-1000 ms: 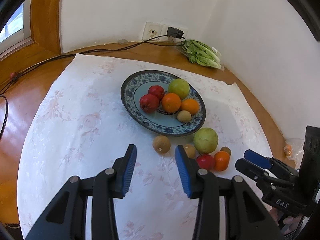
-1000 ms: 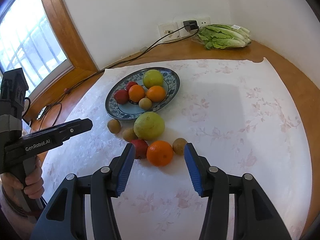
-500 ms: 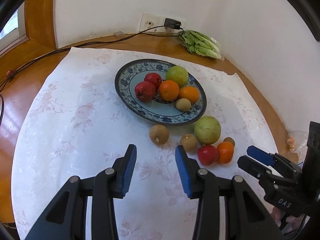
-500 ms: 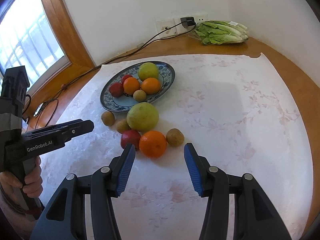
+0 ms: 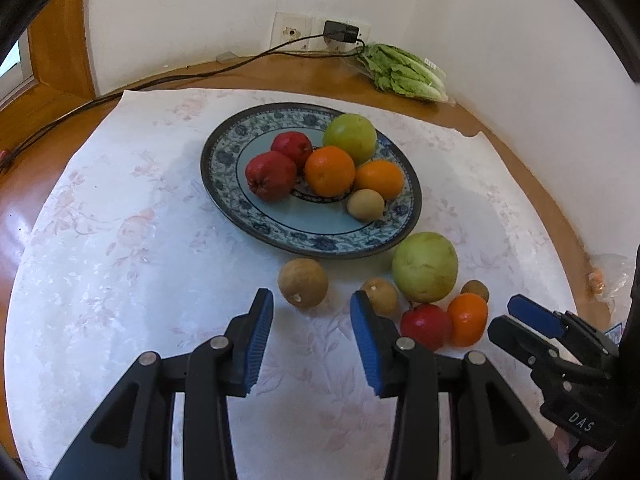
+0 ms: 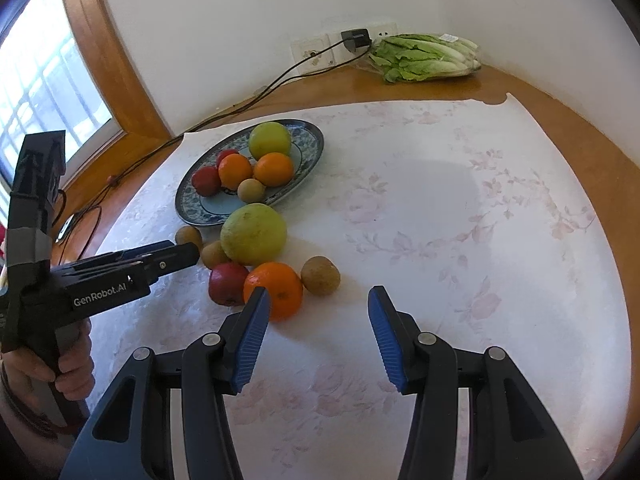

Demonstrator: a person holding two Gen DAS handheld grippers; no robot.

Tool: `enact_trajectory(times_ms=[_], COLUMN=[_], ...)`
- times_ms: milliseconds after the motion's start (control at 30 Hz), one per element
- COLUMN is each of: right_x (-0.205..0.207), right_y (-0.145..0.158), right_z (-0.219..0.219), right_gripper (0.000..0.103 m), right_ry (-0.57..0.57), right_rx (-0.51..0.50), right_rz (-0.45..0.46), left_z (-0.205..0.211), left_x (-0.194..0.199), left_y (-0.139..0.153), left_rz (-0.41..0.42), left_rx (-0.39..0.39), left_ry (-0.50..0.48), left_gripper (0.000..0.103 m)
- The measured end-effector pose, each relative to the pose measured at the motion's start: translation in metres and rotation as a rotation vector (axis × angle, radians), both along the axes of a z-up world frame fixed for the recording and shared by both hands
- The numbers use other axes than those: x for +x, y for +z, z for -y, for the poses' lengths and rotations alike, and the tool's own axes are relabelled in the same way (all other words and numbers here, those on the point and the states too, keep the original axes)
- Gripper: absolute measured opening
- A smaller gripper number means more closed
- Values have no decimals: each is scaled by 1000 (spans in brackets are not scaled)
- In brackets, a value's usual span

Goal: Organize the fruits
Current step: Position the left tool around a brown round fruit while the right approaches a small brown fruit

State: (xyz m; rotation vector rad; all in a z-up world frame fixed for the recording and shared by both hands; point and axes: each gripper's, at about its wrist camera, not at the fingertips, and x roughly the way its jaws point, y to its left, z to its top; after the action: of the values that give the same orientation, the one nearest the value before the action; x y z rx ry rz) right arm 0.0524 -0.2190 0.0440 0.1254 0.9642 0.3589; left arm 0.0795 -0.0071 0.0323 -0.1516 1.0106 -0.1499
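A blue patterned plate (image 5: 236,200) (image 6: 308,148) holds two red fruits, two oranges, a green fruit and a small brown fruit. Loose on the cloth before it lie a brown fruit (image 5: 303,282), a second brown fruit (image 5: 380,295), a large green fruit (image 5: 425,266) (image 6: 253,234), a red fruit (image 5: 425,326) (image 6: 227,283), an orange (image 5: 467,318) (image 6: 276,287) and another brown fruit (image 6: 320,275). My left gripper (image 5: 312,312) is open, empty, just short of the nearest brown fruit. My right gripper (image 6: 318,304) is open and empty, its left finger beside the orange.
A white floral cloth (image 5: 120,260) covers the round wooden table (image 6: 560,96). Bagged lettuce (image 5: 404,74) (image 6: 424,58) lies at the back by the wall. A black cable (image 5: 120,94) runs from a wall socket across the table's left side. A window is at left.
Both grippers have moved forward toward the loose fruit, which now looks larger and closer. Both stay open. No fruit has moved.
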Motion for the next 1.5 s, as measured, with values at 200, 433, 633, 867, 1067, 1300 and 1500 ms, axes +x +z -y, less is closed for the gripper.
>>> enact_trajectory(times_ms=[200, 433, 633, 867, 1067, 1300, 1500], right_x=[3, 6, 10, 18, 18, 24, 25], right_y=[-3, -6, -4, -3, -6, -10, -11], right_z=[1, 2, -3, -5, -2, -2, -1], right_gripper=[52, 52, 52, 52, 52, 52, 52], right_ry=[-1, -11, 7, 2, 0, -5, -8], right_rx=[-6, -28, -61, -72, -73, -70, -49], right_rz=[2, -3, 13, 33, 30, 29, 35], left_z=[4, 0, -1, -5, -4, -5, -6], left_x=[2, 2, 2, 1, 0, -3, -6], left_y=[-4, -5, -5, -5, -4, 0, 3], left_rz=[8, 11, 7, 6, 10, 20, 24], left_rx=[22, 16, 8, 4, 3, 3, 0], left_ry=[0, 7, 12, 17, 13, 12, 14], left_gripper=[35, 27, 27, 27, 27, 27, 27])
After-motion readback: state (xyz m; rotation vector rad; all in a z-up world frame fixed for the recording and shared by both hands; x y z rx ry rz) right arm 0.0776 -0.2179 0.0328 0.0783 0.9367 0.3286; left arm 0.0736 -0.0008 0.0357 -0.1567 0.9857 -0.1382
